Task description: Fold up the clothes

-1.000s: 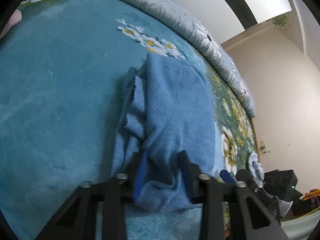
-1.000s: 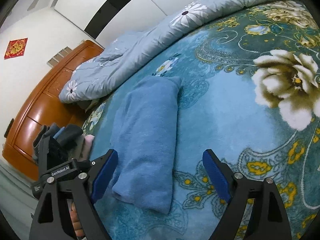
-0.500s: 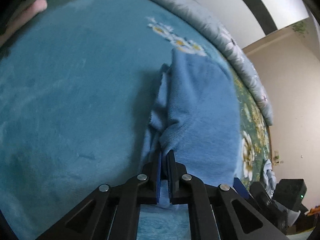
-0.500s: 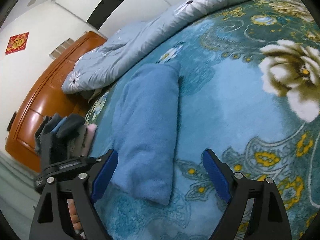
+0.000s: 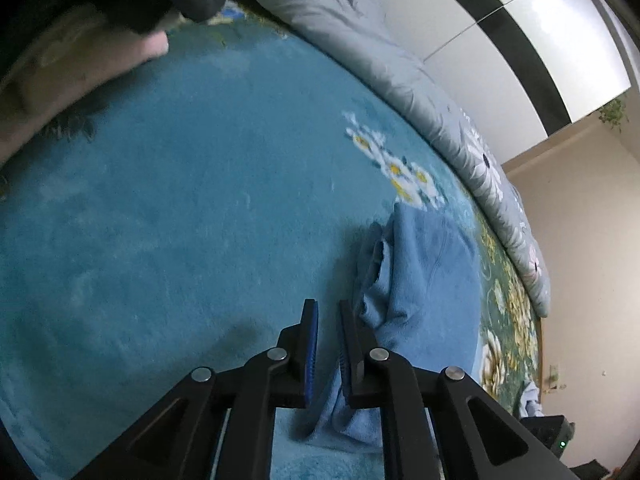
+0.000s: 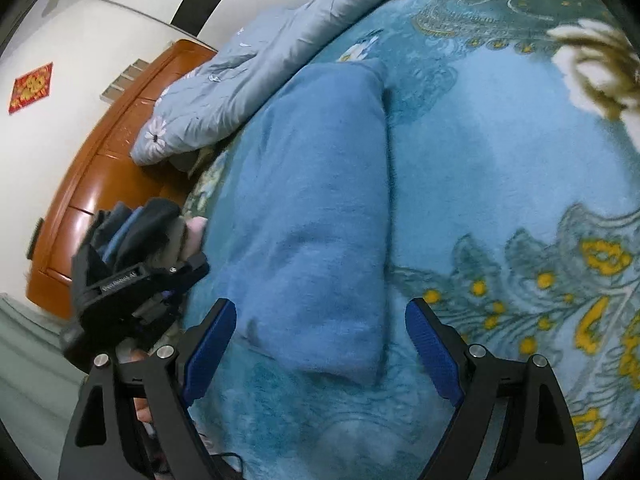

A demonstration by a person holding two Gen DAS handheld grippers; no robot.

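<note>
The folded blue garment (image 6: pixel 316 208) lies as a long strip on the bed's teal flowered blanket (image 6: pixel 480 152), its near short end close to the bed's near edge and its far end reaching toward the grey quilt (image 6: pixel 256 68) bunched along the far side. To the right of the strip the blanket is open and flat. In the left wrist view an equally bare stretch of blanket (image 5: pixel 168 216) spreads to the garment's (image 5: pixel 424 272) left, ending at a pile of dark and pale clothes (image 5: pixel 100 20) at the far left corner.

The right tongs (image 6: pixel 320 348) hang spread wide over the strip's near end, one pad on either side, neither touching it. The left tongs (image 5: pixel 328 344) stand nearly together and are opening; a fold of the garment's near corner sits in the narrow gap, though whether the pads press on it I cannot tell. A wooden cabinet (image 6: pixel 96 184) runs past the bed's left edge.
</note>
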